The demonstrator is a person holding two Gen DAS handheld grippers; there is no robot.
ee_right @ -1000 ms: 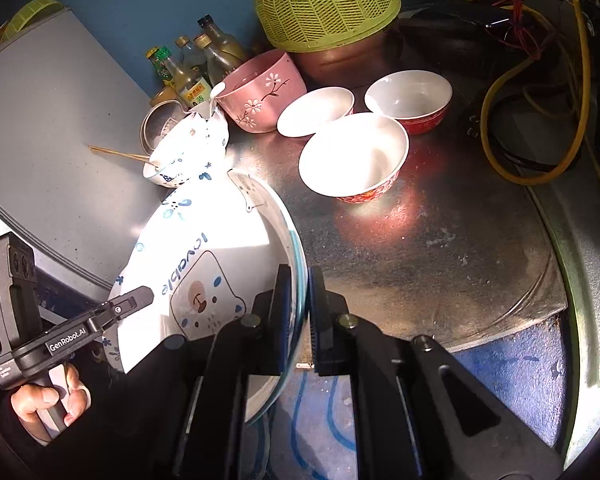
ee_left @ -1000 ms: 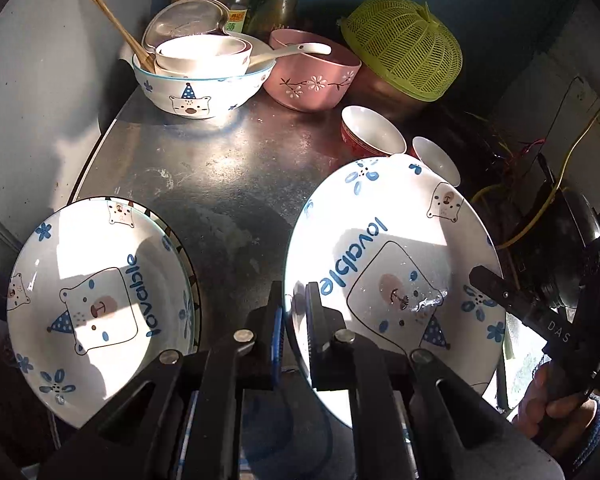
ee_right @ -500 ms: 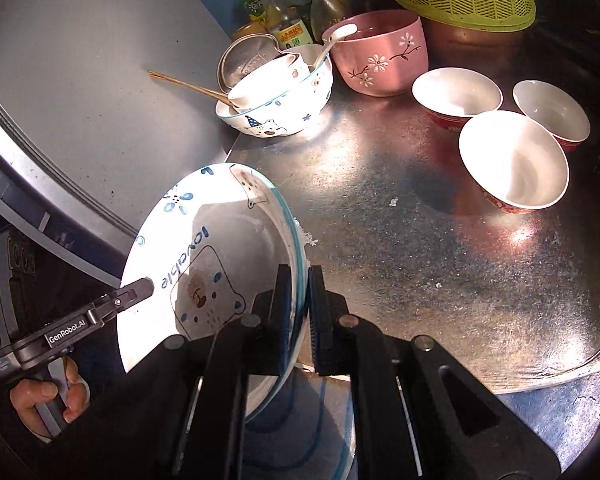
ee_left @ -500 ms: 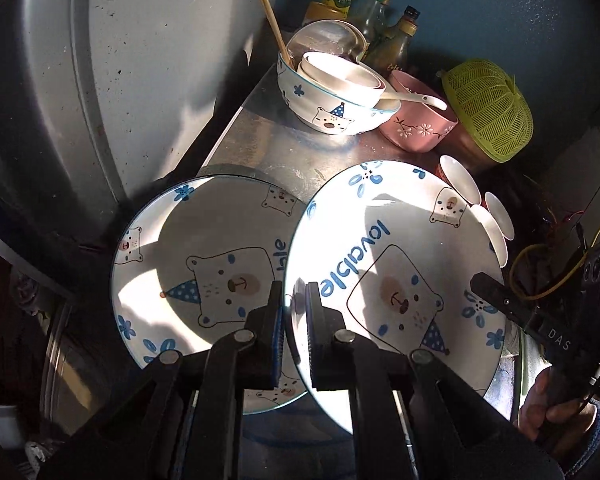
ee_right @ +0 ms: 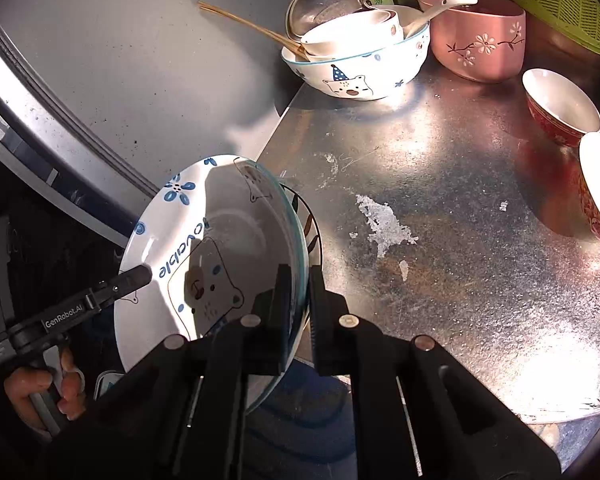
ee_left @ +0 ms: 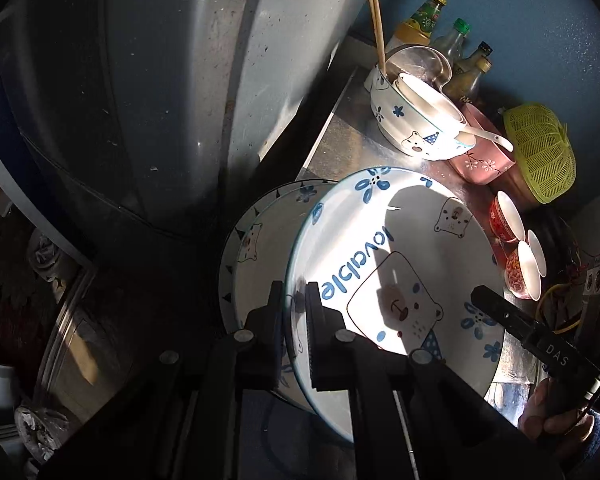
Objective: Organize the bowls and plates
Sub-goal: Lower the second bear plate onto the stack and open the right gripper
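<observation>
We hold one bear-print plate between both grippers: the left gripper has its fingers clenched on the near rim, and the right gripper pinches the opposite edge. The plate tilts above a second matching plate at the corner of the metal tabletop. Behind stand a bear bowl, a pink bowl and small red bowls.

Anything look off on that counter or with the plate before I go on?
No spills or breakage visible. The bear plate is held tilted over a second plate at the counter edge. A pale scuffed patch mars the metal; chopsticks jut from the stacked bowls.
</observation>
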